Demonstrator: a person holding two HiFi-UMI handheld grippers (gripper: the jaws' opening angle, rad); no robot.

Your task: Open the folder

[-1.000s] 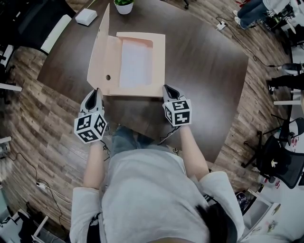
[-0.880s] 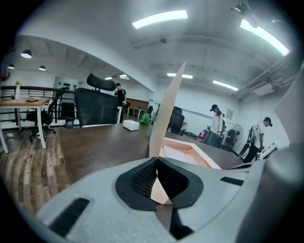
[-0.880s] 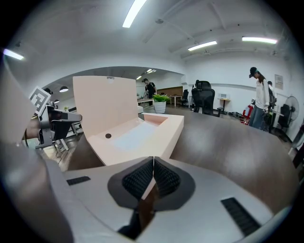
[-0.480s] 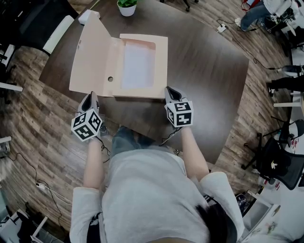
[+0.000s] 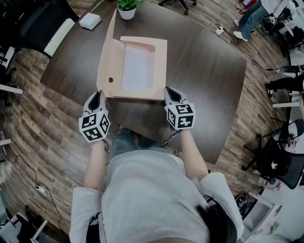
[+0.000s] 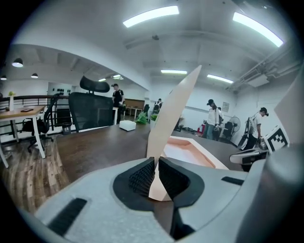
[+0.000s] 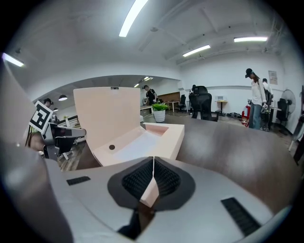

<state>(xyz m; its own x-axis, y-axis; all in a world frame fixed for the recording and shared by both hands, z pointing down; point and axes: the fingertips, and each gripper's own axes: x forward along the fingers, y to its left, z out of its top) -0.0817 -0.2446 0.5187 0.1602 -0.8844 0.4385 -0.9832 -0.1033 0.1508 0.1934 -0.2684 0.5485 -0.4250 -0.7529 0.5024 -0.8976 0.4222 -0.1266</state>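
Observation:
A peach box folder (image 5: 160,66) lies open on the dark table (image 5: 204,71), with a white sheet (image 5: 137,66) inside. Its cover (image 5: 107,61) stands nearly upright along the left side. My left gripper (image 5: 99,94) is shut on the cover's near corner. In the left gripper view the cover (image 6: 173,111) rises from between the closed jaws of this gripper (image 6: 156,163). My right gripper (image 5: 169,91) is shut on the near right corner of the folder's base. The right gripper view shows that peach corner pinched in the right gripper (image 7: 153,175), with the cover (image 7: 107,114) beyond.
A potted plant (image 5: 127,6) and a small white box (image 5: 89,21) sit at the table's far edge. Office chairs (image 5: 280,161) stand on the wooden floor to the right. A person (image 5: 251,14) is at the far upper right. The table's near edge runs just below the grippers.
Half a second ago the cover lay swung far out to the left. It now stands nearly upright again, and my left gripper has come back to the right with it. The right gripper has stayed put.

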